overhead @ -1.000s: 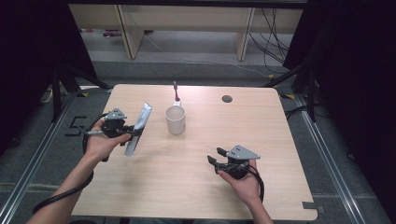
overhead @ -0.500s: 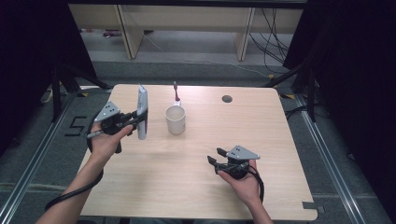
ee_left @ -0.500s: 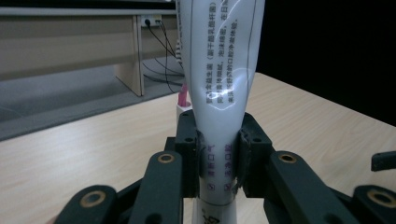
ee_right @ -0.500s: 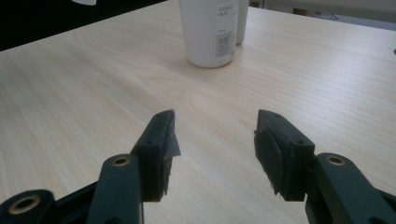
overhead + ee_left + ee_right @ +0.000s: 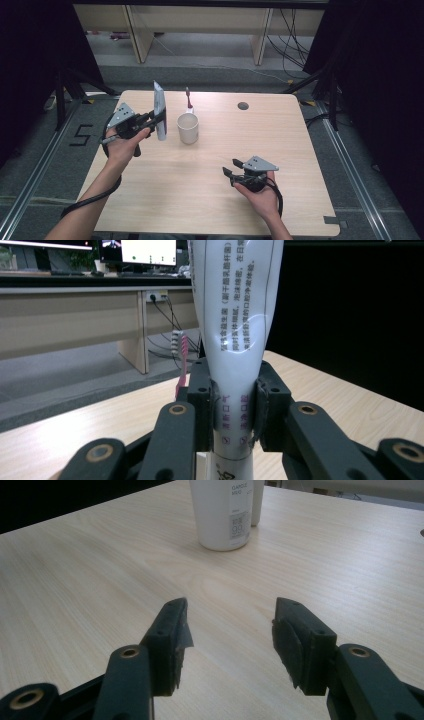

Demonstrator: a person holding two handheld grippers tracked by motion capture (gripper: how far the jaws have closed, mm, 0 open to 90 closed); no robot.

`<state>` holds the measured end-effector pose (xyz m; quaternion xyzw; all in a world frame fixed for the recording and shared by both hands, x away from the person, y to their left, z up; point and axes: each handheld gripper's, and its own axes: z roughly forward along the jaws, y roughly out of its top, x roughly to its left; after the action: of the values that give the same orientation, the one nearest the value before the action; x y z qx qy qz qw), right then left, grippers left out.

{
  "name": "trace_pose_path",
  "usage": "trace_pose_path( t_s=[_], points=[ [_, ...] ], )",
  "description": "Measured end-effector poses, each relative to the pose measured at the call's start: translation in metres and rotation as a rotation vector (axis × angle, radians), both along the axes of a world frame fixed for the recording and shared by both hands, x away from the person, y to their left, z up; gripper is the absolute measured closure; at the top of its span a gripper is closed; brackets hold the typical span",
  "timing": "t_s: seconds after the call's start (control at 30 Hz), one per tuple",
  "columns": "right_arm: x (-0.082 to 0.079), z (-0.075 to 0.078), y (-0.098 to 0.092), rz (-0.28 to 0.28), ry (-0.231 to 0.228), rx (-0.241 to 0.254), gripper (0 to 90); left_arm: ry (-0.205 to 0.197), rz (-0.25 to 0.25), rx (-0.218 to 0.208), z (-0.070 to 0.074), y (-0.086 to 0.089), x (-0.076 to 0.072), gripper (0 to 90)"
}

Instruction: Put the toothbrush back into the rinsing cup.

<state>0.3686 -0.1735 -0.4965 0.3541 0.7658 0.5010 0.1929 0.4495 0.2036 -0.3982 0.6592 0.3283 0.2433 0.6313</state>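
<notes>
Tube over cup
We keep the left gripper clamped on the toothpaste tube, upright, centring it above the cup; right gripper wide, empty.

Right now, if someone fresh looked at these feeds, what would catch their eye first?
The white toothpaste tube, held upright in the left gripper above the table's left rear part, its jaws clamped near the tube's lower end. Just right of it stands a white cup, with a pink toothbrush behind the cup. The right gripper rests low over the near right of the table, jaws open and empty.
</notes>
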Motion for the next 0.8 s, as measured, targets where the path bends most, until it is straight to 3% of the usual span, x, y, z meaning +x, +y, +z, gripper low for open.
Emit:
trace_pose_path(
  t_s=[0.17, 0.23, 0.33, 0.4, 0.47, 0.6, 0.63, 0.67, 0.73, 0.8],
  points=[
    [-0.001, 0.000, 0.000, 0.002, 0.012, 0.010, 48.5, -0.018, 0.004, -0.004, 0.005, -0.004, 0.002, 73.6],
    [0.000, -0.001, -0.001, -0.002, -0.012, 0.010, 48.5, -0.024, 0.006, -0.008, 0.007, -0.006, 0.003, 73.6],
    [-0.001, 0.000, -0.002, 0.000, 0.021, 0.016, 48.5, -0.031, 0.007, -0.015, 0.010, -0.008, 0.006, 73.7],
    [0.001, -0.001, -0.003, -0.005, -0.011, 0.020, 48.5, -0.038, 0.007, -0.019, 0.012, -0.009, 0.007, 73.7],
    [-0.001, 0.000, -0.004, -0.002, 0.020, 0.030, 48.5, -0.046, 0.003, -0.027, 0.013, -0.011, 0.008, 73.7],
    [-0.001, 0.000, -0.006, -0.002, 0.000, 0.039, 48.5, -0.058, 0.004, -0.032, 0.017, -0.015, 0.010, 73.7],
    [-0.005, 0.001, -0.006, -0.031, 0.034, 0.039, 48.5, -0.061, 0.005, -0.031, 0.018, -0.016, 0.011, 73.7],
    [-0.002, 0.001, -0.008, -0.020, -0.010, 0.017, 48.5, -0.064, 0.004, -0.033, 0.019, -0.017, 0.012, 73.7],
    [-0.002, 0.000, -0.007, -0.005, 0.002, 0.043, 48.5, -0.075, 0.002, -0.035, 0.020, -0.019, 0.013, 73.8],
    [-0.002, 0.000, -0.007, -0.016, -0.002, 0.038, 48.5, -0.080, 0.004, -0.039, 0.022, -0.022, 0.015, 73.7]
  ],
)
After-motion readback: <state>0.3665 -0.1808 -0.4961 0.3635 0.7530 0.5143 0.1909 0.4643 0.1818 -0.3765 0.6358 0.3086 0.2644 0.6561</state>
